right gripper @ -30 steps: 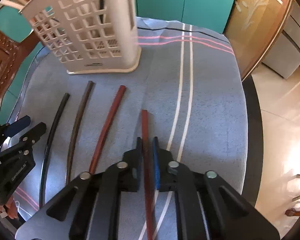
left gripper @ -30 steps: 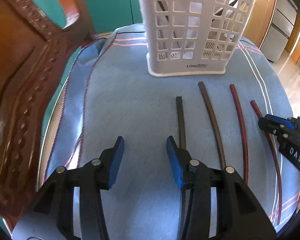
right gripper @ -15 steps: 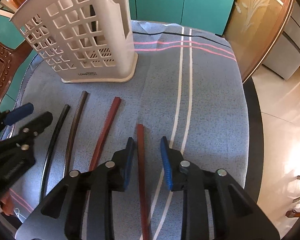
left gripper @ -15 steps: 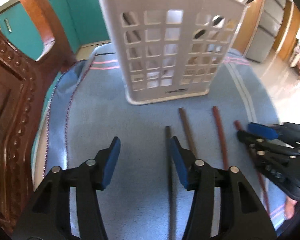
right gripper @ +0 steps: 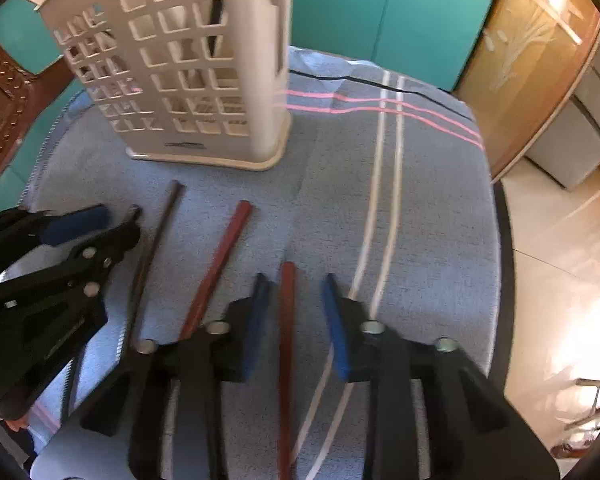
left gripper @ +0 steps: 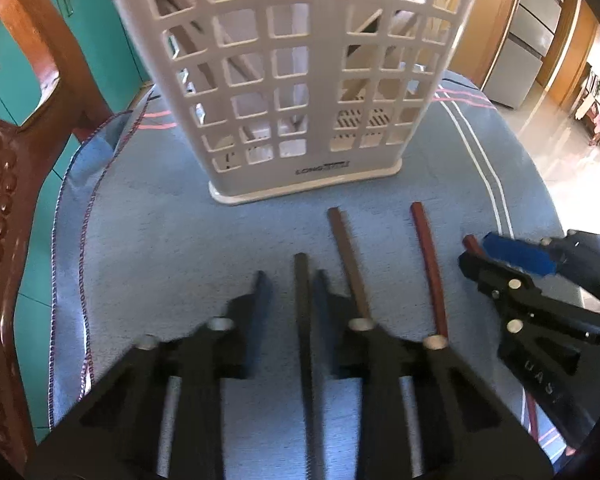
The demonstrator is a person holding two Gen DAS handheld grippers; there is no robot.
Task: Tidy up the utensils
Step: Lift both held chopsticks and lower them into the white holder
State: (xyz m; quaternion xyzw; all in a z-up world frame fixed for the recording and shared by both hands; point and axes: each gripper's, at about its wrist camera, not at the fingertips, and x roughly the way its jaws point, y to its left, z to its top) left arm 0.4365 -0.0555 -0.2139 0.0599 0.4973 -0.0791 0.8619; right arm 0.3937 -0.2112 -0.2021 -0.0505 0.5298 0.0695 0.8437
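Several chopsticks lie side by side on the blue cloth before a white lattice utensil holder, also in the right wrist view. My left gripper is open with its fingers on either side of the black chopstick. A brown chopstick and a red one lie to its right. My right gripper is open astride the dark red chopstick; it shows at the right of the left wrist view. The left gripper shows at the left of the right wrist view.
A carved wooden chair back stands close on the left. The blue striped cloth covers a small round table whose edge drops off on the right. Teal cabinets stand behind.
The right gripper was shut on the dark red chopstick and has opened wide. The left gripper has moved forward and right, narrowing around the black chopstick. The holder looms closer.
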